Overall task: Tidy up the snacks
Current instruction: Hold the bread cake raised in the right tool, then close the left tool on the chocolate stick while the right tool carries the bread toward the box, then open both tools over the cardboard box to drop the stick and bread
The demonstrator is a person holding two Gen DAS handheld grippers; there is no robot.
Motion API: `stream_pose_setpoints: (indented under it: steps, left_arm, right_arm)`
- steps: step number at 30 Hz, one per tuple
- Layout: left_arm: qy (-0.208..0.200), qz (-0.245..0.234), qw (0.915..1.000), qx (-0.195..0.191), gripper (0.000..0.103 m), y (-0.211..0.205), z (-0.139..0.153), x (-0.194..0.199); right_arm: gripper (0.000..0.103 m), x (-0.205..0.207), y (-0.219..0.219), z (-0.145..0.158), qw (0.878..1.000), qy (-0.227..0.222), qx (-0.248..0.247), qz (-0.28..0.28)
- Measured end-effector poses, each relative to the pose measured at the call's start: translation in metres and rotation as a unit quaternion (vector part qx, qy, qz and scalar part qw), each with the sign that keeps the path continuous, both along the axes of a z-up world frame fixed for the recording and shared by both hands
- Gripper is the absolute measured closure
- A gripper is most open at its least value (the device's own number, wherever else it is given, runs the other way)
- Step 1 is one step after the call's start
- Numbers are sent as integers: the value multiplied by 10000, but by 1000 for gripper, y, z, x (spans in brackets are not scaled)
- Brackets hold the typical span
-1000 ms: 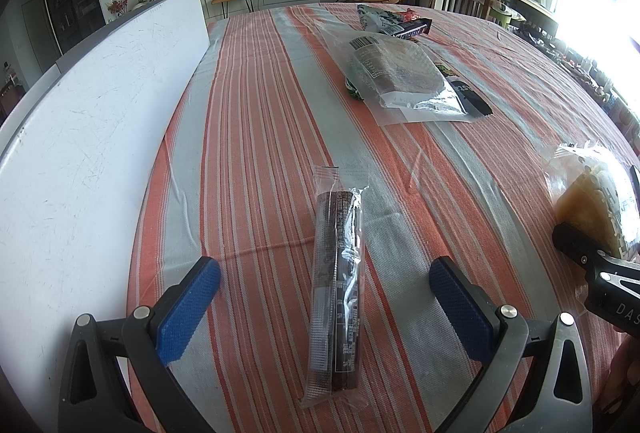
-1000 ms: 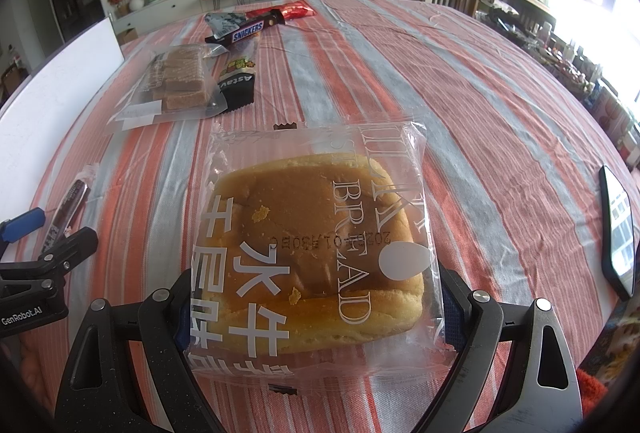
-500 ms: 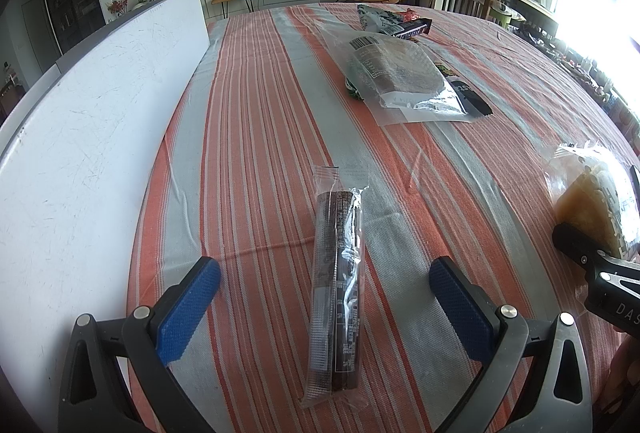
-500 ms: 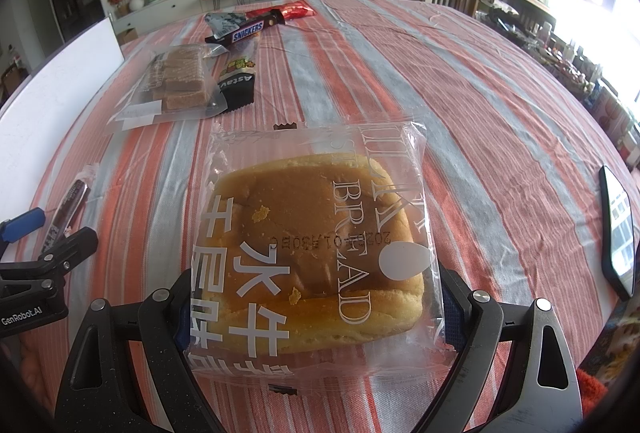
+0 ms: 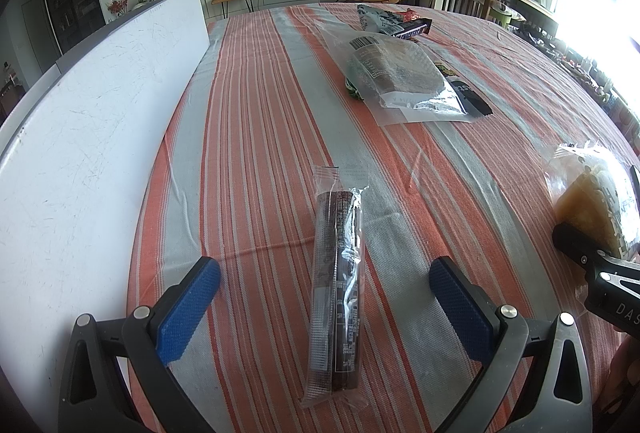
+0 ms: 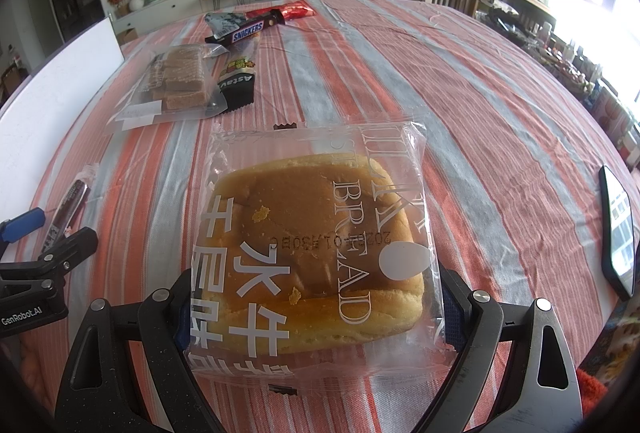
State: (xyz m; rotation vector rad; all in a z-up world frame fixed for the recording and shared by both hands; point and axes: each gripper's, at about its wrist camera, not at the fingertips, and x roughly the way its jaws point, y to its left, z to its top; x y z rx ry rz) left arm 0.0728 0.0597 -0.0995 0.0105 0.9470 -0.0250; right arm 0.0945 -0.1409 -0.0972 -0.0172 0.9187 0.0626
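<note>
Bread bag (image 6: 316, 253) hides right gripper (image 6: 316, 307) pads; contact not visible. Phone (image 6: 619, 233) screen illegible. Left-view bread (image 5: 596, 201) cut by frame edge.

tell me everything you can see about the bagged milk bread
The milk bread is a square, golden-brown soft loaf sealed in a clear plastic bag printed with white Chinese characters, "BREAD" lettering, a white oval and a stamped date code. Loose crumbs sit on its crust. The right gripper has a finger on each side of the bag's near end, jaws closed against it. It lies roughly flat over the striped tablecloth. The left wrist view shows its edge.
</note>
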Motion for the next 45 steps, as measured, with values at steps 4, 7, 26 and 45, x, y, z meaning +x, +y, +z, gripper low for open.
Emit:
stream_pose_setpoints:
  steps: [4,7,26,45]
  left_arm:
    - [0,0,10000,0,0,0,0,0]
    - [6,9,10000,17,0,-1,0,0]
    - [202,-340,9913,-1255,87,1,48,-38]
    - [-768,2870,9534,-533,76,268,152,-134]
  right_arm:
    - [11,0,0,0,10000,-1,1,0]
    - [11,2,0,0,10000,-2,1,1]
    - [31,-41,-37,43,9870,-615,1424,-421]
    - [22,-56,288,180,9214,-260,1555,3553]
